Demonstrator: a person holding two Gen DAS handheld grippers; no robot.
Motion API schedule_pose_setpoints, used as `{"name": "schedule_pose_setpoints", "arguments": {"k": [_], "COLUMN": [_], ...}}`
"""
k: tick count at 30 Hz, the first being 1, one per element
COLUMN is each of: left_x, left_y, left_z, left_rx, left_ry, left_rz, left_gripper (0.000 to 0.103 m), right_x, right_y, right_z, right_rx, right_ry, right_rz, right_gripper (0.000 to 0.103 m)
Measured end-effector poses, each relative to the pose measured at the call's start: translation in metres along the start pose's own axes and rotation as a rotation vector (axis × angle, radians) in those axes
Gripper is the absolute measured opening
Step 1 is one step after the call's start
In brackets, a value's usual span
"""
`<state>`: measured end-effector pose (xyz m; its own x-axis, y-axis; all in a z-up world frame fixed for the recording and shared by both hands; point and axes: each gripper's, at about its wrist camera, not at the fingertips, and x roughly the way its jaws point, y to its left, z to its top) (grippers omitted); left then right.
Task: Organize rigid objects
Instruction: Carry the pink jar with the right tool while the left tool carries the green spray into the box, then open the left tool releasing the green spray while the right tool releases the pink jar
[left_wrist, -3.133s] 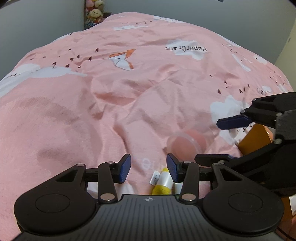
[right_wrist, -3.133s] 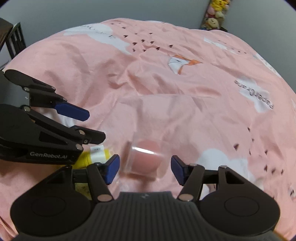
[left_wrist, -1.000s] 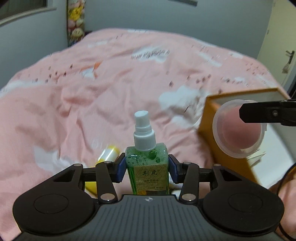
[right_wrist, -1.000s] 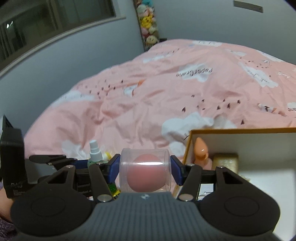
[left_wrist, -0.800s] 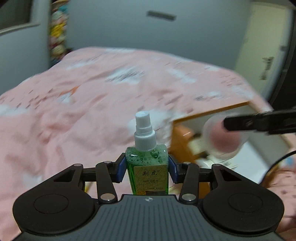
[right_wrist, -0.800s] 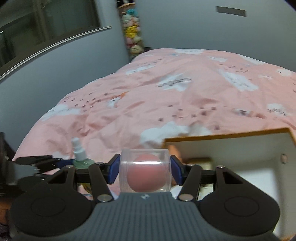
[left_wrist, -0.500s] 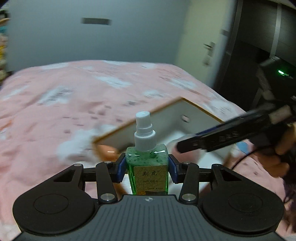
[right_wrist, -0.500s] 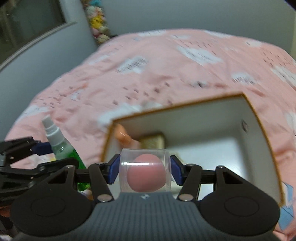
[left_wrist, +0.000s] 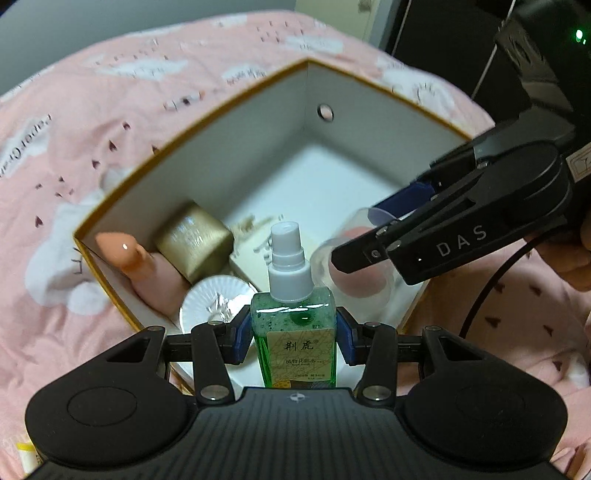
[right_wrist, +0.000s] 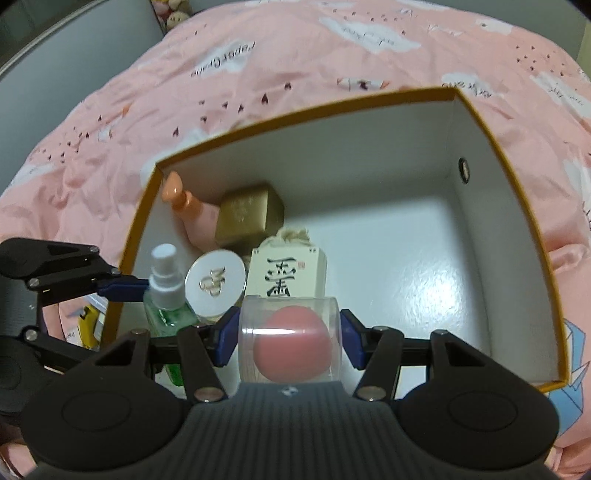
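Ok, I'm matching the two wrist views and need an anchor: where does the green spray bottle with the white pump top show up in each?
Left wrist: green spray bottle at bottom centre, upright and clamped in the left gripper.
Right wrist: the same bottle at lower left, inside the box's left wall.
Shared landmark: the gold cube-shaped box in the orange-rimmed cardboard box.

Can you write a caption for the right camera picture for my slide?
Right gripper holds a clear case with a pink ball above the open box; the left gripper holds a green spray bottle beside it.
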<state>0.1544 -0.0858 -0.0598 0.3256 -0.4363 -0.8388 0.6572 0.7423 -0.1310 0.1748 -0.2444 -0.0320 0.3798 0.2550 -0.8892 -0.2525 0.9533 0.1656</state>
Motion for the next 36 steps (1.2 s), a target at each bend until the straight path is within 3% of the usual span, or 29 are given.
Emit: {"name": "schedule_pose_setpoints", "arguments": {"k": [5,11,16,21,27,36], "left_x": [0.007,0.005,0.007,0.002,-0.026,-0.081], "left_y": [0.002,0.008,0.012,0.014,0.023,0.049], "left_z": [-0.004,-0.006,-0.007,-0.009,-0.015,-0.026], "left_rx": [0.009,-0.023,-0.040,-0.055,-0.121,-0.297], "left_ry": [0.042,0.054,0.067,0.052,-0.053,-0.242], "left_rz": [0.006,-0.043,-0.047,-0.047,-0.075,0.001], "left_gripper": [0.052,0.051,0.051,0.063,0.066,0.066], "right_x": [0.013,0.025,0.030,0.039,0.043,0.044], "right_y": [0.003,0.006,0.012,0.011,0.008,0.014], "right_z": [0.000,0.000,-0.001,-0.002,-0.003,-0.002], "right_rx": [0.001,0.042,0.027,0.039,0.056,0.046], "right_ry": [0.036,0.068,0.084,0.104,0.113,0.102], "right_rz": [0.017,0.087,0.085,0.066,0.063,0.043], "right_gripper": [0.057,0.057,0.057,0.057,0.057,0.057]}}
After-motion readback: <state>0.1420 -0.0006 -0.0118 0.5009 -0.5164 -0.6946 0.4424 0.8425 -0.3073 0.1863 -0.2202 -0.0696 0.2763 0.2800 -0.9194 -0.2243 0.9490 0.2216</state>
